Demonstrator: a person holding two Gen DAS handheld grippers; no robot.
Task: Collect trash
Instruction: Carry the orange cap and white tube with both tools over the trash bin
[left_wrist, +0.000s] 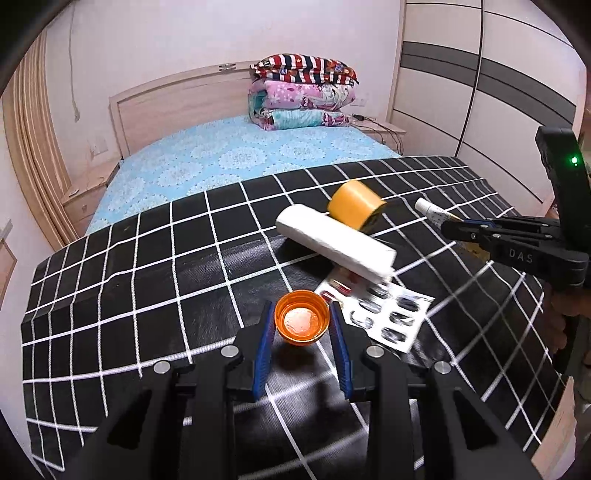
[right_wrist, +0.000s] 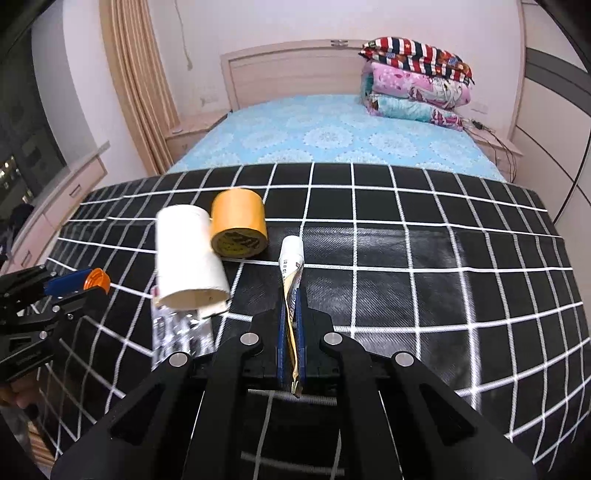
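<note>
Left tongs (left_wrist: 302, 325) of mine pinch a small orange plastic bottle cap (left_wrist: 301, 317) at lower centre; right tongs (right_wrist: 291, 314) clamp a flattened white squeeze tube (right_wrist: 291, 266) mid-frame above the black white-gridded cloth (right_wrist: 406, 258)

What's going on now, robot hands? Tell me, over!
Left gripper shut on orange bottle cap. Right gripper shut on squeezed tube. White roll, yellow tape, blister pack remain on checked table. Nothing blocking.

text: "DAS" | on: right tongs (left_wrist: 448, 223) body
</note>
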